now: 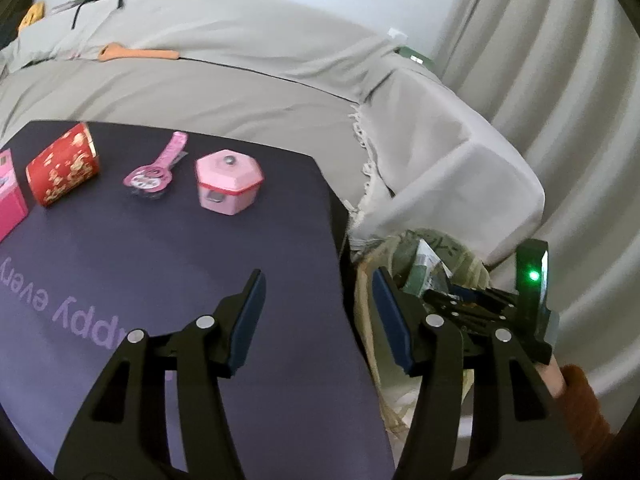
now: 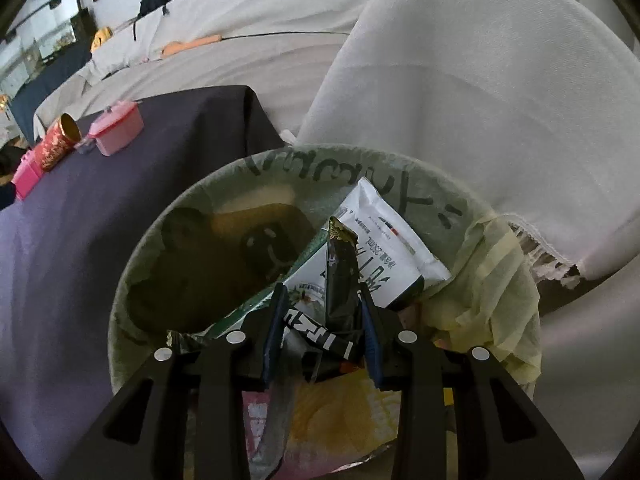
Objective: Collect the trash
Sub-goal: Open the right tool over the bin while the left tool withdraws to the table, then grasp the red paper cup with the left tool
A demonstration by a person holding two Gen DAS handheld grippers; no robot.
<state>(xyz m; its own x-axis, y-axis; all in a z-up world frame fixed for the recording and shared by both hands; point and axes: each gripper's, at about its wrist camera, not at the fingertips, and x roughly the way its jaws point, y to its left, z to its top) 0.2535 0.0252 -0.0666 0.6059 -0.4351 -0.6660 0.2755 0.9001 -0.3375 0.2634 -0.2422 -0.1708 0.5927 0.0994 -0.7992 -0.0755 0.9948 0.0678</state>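
A round green bin [image 2: 132, 280] with a thin yellowish liner stands beside the table's right edge; it also shows in the left wrist view [image 1: 436, 248]. Inside lie a white pouch [image 2: 384, 240] and other wrappers. My right gripper [image 2: 323, 312] hangs over the bin, jaws partly open, with a dark wrapper [image 2: 340, 280] standing between the pads; I cannot tell whether they pinch it. My left gripper [image 1: 318, 312] is open and empty above the table's right edge. The right gripper body with a green light [image 1: 532, 276] shows there over the bin.
A dark purple tablecloth [image 1: 160, 260] carries a red can [image 1: 64, 168] lying on its side, a pink toy watch [image 1: 156, 168], a pink pot-shaped box [image 1: 228, 184] and a pink box [image 1: 10, 196]. A beige-covered sofa [image 1: 240, 80] stands behind, with curtains at the right.
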